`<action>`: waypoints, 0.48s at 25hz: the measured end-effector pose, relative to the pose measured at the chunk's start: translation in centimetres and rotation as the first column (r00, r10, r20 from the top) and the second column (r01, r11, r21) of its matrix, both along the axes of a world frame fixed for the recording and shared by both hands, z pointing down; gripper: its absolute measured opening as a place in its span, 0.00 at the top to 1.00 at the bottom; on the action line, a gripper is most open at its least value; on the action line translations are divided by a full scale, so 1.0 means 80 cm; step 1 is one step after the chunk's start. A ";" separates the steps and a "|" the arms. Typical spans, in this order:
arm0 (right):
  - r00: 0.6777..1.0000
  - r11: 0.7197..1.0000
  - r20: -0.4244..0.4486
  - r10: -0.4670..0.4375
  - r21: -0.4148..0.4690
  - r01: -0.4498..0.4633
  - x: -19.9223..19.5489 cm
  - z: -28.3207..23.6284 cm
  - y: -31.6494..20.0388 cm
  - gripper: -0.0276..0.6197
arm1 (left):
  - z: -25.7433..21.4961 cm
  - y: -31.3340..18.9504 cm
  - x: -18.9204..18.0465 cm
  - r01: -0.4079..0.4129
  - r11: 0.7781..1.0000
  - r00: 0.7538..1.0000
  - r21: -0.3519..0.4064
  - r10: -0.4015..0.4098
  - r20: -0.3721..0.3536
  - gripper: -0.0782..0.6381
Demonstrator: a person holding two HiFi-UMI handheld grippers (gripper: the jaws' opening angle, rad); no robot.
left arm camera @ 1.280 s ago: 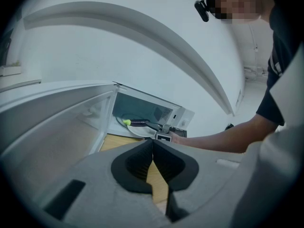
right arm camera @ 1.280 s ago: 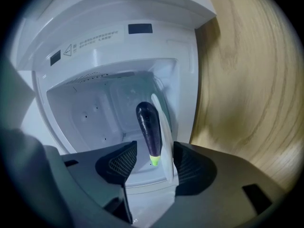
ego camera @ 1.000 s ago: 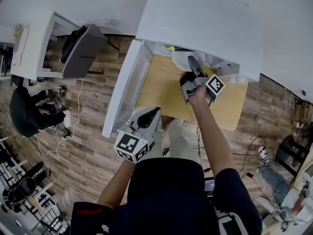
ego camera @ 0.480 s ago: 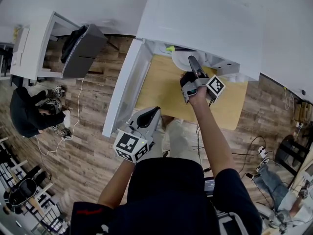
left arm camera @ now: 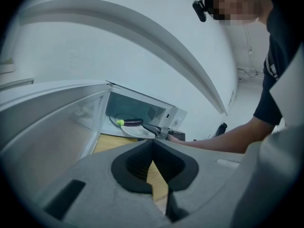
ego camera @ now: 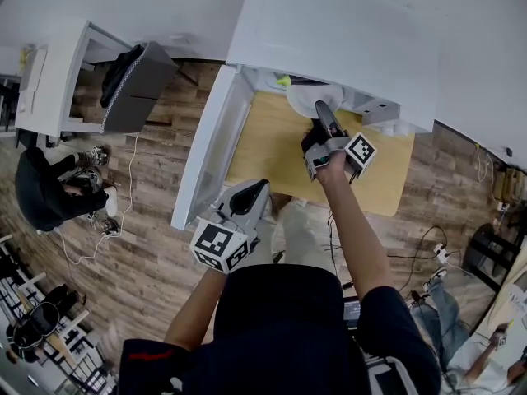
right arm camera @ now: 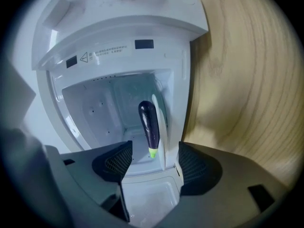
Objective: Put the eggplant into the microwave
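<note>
Since the eggplant [right arm camera: 149, 126] lies on the plate [right arm camera: 163, 120] inside the microwave [right arm camera: 118, 32], the right gripper [right arm camera: 154, 152] has just been opening its jaws, now wide and clear of it; the left gripper [left arm camera: 153, 150] hangs back, closed on nothing.

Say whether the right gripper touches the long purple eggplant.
Apart. Right gripper view: the right gripper, jaws just opened wider, flanks the eggplant with gaps.
</note>
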State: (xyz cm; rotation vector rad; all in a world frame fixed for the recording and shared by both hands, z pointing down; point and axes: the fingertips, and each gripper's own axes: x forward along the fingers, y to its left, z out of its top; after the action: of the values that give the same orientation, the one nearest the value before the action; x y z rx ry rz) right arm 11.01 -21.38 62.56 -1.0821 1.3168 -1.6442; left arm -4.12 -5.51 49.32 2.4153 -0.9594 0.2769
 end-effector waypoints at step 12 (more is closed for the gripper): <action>1.000 0.999 0.022 -0.014 -0.040 0.015 -0.012 -0.002 0.034 0.56 | -0.007 0.003 0.010 -0.024 1.000 1.000 0.013 0.025 -0.015 0.87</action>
State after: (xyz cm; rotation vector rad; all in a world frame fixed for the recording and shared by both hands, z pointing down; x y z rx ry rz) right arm 10.04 -18.62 62.44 -1.0780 1.2855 -1.6950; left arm -3.30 -5.31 48.75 2.4389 -0.9283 0.2619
